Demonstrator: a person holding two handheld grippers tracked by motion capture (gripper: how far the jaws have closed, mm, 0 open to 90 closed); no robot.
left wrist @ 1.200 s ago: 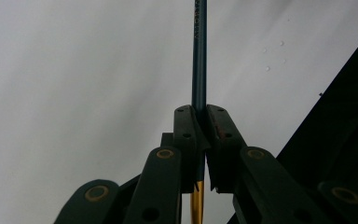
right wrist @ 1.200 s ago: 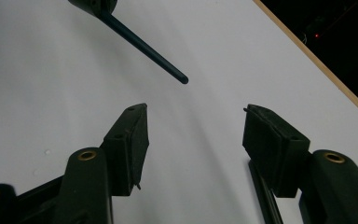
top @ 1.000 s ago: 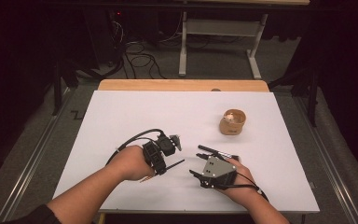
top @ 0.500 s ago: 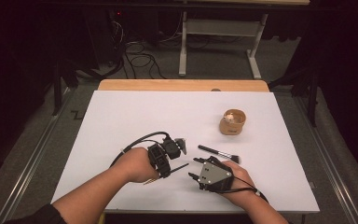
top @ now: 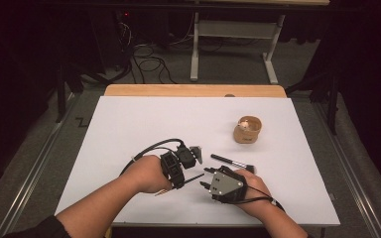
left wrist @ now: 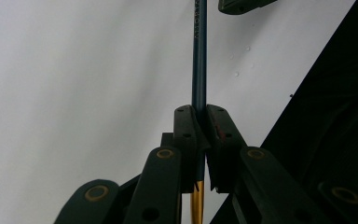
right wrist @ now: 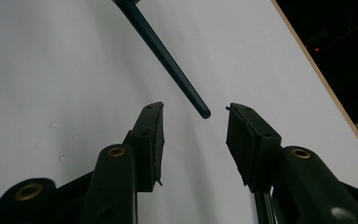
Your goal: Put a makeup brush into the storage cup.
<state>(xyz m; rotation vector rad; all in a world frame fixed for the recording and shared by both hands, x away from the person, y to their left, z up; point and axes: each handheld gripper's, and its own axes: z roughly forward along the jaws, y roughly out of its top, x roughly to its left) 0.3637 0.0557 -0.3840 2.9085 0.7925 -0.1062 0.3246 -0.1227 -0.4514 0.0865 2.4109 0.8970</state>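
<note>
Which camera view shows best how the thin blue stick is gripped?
The left gripper view: the left gripper is shut on the stick, whose blue shaft runs up from the pads. The right gripper view shows its free end near the open right gripper. The high view shows it small.

Table cover (top: pixel 129 129): matt white sheet, smooth, paper-like. Table edge (top: pixel 193 90) at the far side: bare light wood. Brush handle (left wrist: pixel 199 56): smooth dark blue, slight sheen, with a glossy gold section near the jaws. Left gripper (left wrist: pixel 200 122): matt black plastic, brass-coloured rivets. Cup (top: pixel 247 130), far right: light brown, wood-like, matt. Floor (top: pixel 39 163): rough grey carpet.
</note>
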